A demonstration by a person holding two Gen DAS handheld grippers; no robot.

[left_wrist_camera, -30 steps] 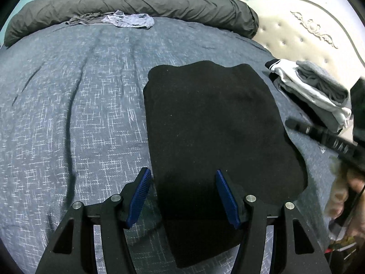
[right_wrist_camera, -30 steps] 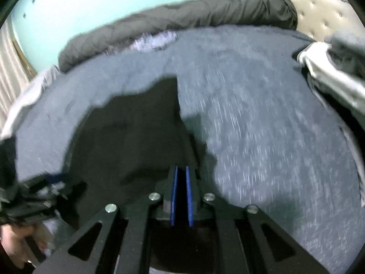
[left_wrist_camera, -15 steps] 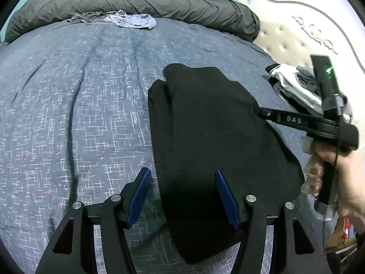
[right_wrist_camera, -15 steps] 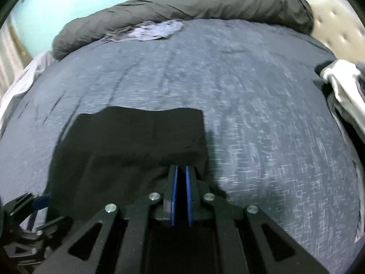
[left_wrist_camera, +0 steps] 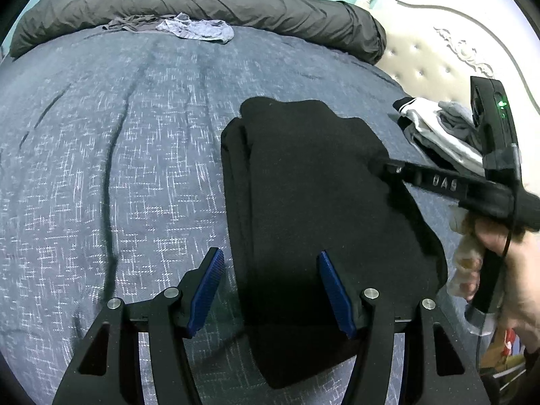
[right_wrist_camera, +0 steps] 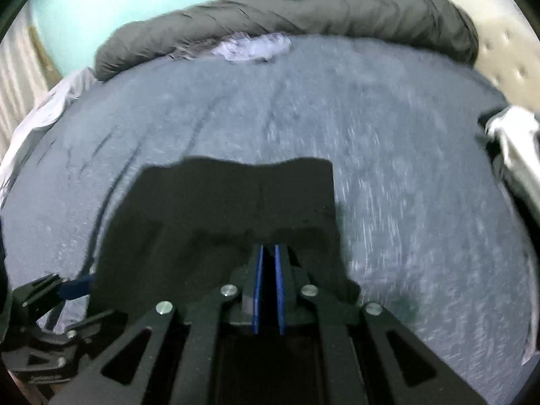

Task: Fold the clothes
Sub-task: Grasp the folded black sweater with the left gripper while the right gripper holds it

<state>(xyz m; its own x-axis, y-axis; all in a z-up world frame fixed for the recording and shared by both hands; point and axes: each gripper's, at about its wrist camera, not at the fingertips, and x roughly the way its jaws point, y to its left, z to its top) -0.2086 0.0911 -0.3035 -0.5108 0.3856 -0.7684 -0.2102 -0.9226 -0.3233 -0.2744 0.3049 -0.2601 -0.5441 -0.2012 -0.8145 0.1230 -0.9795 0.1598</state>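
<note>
A black garment (left_wrist_camera: pixel 314 209) lies folded lengthwise on the blue-grey bed; it also shows in the right wrist view (right_wrist_camera: pixel 229 209). My left gripper (left_wrist_camera: pixel 270 290) is open, its blue pads straddling the garment's near left edge without holding it. My right gripper (right_wrist_camera: pixel 268 263) is shut on the black garment's right side; in the left wrist view it reaches in from the right (left_wrist_camera: pixel 381 165) and holds a fold laid over the garment. The left gripper also shows at the lower left of the right wrist view (right_wrist_camera: pixel 72 287).
A rolled dark grey duvet (left_wrist_camera: pixel 202 3) lies along the far edge of the bed. A crumpled pale blue garment (left_wrist_camera: pixel 199 28) lies in front of it. A pile of white and grey clothes (left_wrist_camera: pixel 438 131) sits at the right by the padded headboard (left_wrist_camera: pixel 438 57).
My right gripper has carried the garment's right side over to the left, making the garment narrower and layered. The left gripper has stayed open in place.
</note>
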